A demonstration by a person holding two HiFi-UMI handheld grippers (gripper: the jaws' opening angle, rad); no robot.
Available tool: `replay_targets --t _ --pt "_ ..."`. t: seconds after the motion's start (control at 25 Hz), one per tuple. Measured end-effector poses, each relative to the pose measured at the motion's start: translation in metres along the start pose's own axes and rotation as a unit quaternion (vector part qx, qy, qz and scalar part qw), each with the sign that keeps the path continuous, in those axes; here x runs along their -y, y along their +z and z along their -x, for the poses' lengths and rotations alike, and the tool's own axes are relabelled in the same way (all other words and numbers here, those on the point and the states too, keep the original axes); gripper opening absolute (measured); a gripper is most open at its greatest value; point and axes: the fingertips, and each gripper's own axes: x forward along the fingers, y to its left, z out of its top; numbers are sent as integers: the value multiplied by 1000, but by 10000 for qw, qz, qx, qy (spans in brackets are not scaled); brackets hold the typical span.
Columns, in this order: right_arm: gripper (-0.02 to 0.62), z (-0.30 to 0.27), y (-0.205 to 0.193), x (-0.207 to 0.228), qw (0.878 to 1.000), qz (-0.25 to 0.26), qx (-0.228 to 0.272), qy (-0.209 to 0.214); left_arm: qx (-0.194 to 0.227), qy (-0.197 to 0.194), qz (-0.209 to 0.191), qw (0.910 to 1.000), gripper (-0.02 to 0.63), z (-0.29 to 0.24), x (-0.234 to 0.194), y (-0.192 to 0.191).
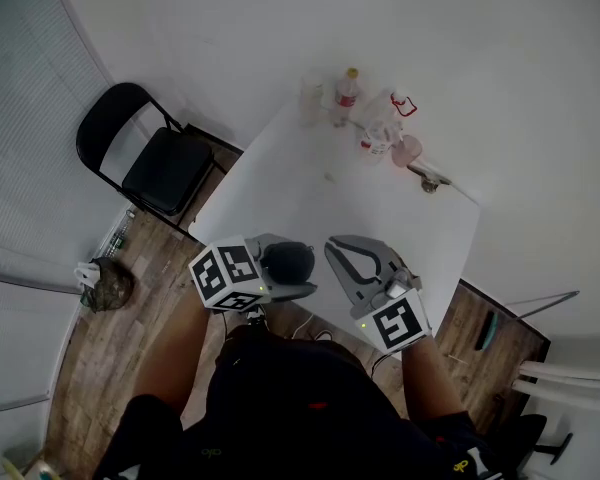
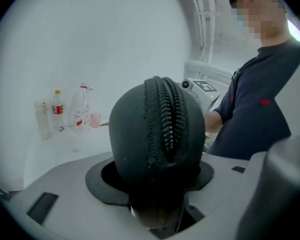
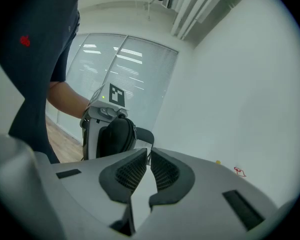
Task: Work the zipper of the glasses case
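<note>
A black, rounded glasses case point(image 1: 288, 260) is held above the near edge of the white table point(image 1: 320, 203), with my left gripper point(image 1: 296, 266) shut on it. In the left gripper view the case point(image 2: 135, 134) stands on end between the jaws of the left gripper point(image 2: 152, 178), and its zipper point(image 2: 167, 119) runs down the middle, facing the camera. My right gripper point(image 1: 334, 244) hovers just right of the case, shut with nothing in it. Its pads point(image 3: 132, 171) meet at the right gripper's point(image 3: 147, 153) tips in the right gripper view, with the case point(image 3: 115, 136) a short way beyond.
At the table's far edge stand a red-labelled bottle point(image 1: 347, 95), a clear bottle point(image 1: 378, 133), a pink cup point(image 1: 407, 150) and a tall clear tumbler point(image 1: 311, 98). A black folding chair point(image 1: 155, 163) stands left of the table on the wood floor. The person's torso fills the lower part of the head view.
</note>
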Motion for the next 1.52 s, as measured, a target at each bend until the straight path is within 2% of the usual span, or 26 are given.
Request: replay_targets --t 0.2,0.28,0.32,0.4,0.48,0.56,0.68,0.84,1.0,1.28,1.36,1.52 --pt "23 11 11 11 9949 -854 527 -79 23 34 -39 10000 262 6 -1 -1" --pt "23 14 16 12 9877 -1335 806 86 16 5 -65 10000 262 5 0 -1" --pt "28 16 20 9 9831 -1537 948 314 -9 -7 -107 9999 262 4 1 -1" --pt "207 17 27 -5 9722 -1824 1138 929 -80 -51 -250 9996 262 3 6 -1" --pt "238 15 31 -18 9655 -1897 1184 1331 -147 -137 -400 9990 262 2 13 -1" --pt "249 13 33 -27 9625 -1852 1168 1600 -241 -233 -542 9980 262 0 19 0" --pt "261 11 36 -42 9518 -1930 1159 2083 -458 -389 -750 9954 262 -5 28 -3" --pt "270 6 35 -60 9464 -1907 960 2424 -681 -551 -959 9915 262 -10 40 -5" --pt "265 8 42 -64 9458 -1911 1057 2402 -641 -587 -1040 9908 262 -10 46 -4" --pt "256 13 50 -36 9457 -2149 1449 1961 304 -373 -1141 9923 269 -2 38 25" --pt "256 19 54 -22 9383 -2419 1736 1760 632 -292 -1111 9914 300 5 36 33" --pt "255 28 66 -8 9120 -3030 2346 1465 1222 -325 -1090 9860 313 15 43 47"
